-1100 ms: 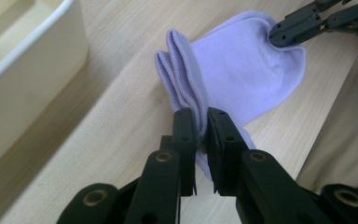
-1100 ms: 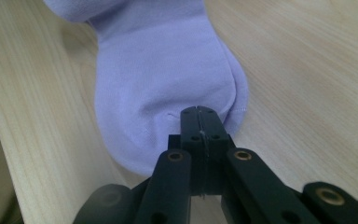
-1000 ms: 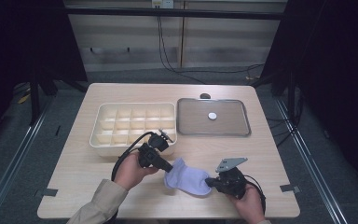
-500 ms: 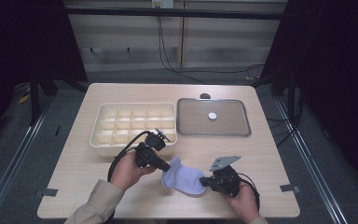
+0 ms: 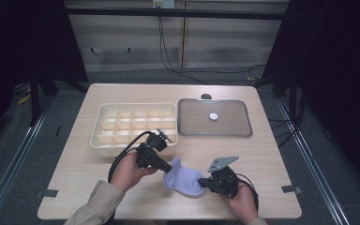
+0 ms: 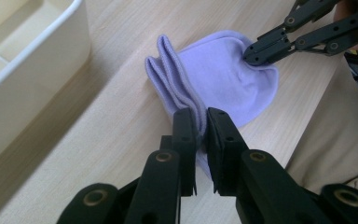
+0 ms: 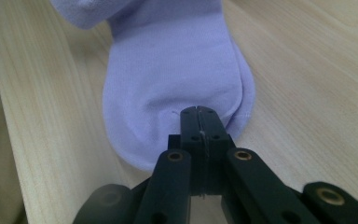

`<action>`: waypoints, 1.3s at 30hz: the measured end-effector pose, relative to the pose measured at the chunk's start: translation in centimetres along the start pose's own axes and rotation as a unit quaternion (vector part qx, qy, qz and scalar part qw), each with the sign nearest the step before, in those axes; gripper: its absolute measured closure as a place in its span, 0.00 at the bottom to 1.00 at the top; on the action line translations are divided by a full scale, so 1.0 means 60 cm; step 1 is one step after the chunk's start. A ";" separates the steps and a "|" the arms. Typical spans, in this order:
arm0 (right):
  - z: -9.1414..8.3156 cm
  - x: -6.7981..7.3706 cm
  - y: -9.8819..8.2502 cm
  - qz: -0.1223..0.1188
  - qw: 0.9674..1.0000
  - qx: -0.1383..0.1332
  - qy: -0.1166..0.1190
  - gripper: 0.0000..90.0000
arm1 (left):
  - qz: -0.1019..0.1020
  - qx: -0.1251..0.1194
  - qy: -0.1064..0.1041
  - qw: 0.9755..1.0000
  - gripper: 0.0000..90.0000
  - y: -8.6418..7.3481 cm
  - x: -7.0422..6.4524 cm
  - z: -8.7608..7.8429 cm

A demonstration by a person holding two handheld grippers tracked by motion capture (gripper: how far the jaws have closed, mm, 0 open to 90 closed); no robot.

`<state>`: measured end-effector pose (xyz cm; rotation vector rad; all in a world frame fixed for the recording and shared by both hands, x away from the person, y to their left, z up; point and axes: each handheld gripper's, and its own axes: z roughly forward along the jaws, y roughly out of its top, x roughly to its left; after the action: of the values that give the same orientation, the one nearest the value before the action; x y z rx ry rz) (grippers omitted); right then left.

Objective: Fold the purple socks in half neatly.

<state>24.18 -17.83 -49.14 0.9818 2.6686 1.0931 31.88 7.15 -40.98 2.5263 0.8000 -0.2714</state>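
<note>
Both grippers still pinch the lavender sock (image 5: 183, 179); hands barely shifted.

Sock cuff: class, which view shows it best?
The left gripper view: the sock's ribbed cuff lies close and sharp. The high view shows it small; the right gripper view mostly shows the toe.

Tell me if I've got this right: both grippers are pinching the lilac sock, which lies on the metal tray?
Not quite. The left gripper and right gripper do both pinch the lilac sock, but it lies on the bare wooden table, near its front edge, not on the metal tray. The high view shows this.
</note>
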 end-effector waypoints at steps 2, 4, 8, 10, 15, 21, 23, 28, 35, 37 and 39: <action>0.001 0.000 0.000 0.001 1.000 -0.001 0.000 1.00 | -0.003 -0.002 0.000 1.000 0.91 0.001 -0.002 -0.001; 0.001 0.001 0.001 0.001 1.000 -0.001 0.001 1.00 | -0.004 -0.004 -0.001 1.000 0.91 0.001 -0.001 -0.001; 0.003 0.003 0.003 0.001 1.000 -0.001 0.003 1.00 | -0.006 -0.001 0.000 1.000 0.91 0.001 -0.001 -0.002; 0.004 0.004 0.004 -0.003 1.000 0.001 0.001 1.00 | -0.006 -0.001 -0.002 1.000 0.91 0.002 -0.001 0.000; 0.010 0.007 0.009 -0.006 1.000 -0.002 0.007 1.00 | -0.006 0.006 -0.003 1.000 0.91 0.003 -0.003 0.001; 0.012 0.008 0.010 -0.004 1.000 -0.002 0.009 1.00 | -0.007 0.009 -0.004 1.000 0.91 0.003 -0.003 0.000; 0.012 0.008 0.010 -0.003 1.000 -0.002 0.009 1.00 | -0.006 0.009 -0.006 1.000 0.91 0.003 -0.005 0.000; 0.014 0.009 0.012 -0.008 1.000 -0.002 0.008 1.00 | -0.003 0.009 -0.007 1.000 0.92 0.005 -0.009 0.000; 0.018 0.011 0.016 -0.008 1.000 -0.003 0.011 1.00 | 0.002 0.010 -0.009 1.000 0.92 0.009 -0.015 -0.001; 0.019 0.011 0.016 -0.009 1.000 -0.003 0.010 1.00 | 0.002 0.013 -0.010 1.000 0.92 0.009 -0.015 -0.001; 0.019 0.012 0.018 -0.012 1.000 0.000 0.008 1.00 | 0.001 0.013 -0.008 1.000 0.92 0.009 -0.014 -0.001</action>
<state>24.55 -16.17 -49.18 0.9432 2.6854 1.1012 31.49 6.39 -40.46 2.5461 0.7933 -0.3035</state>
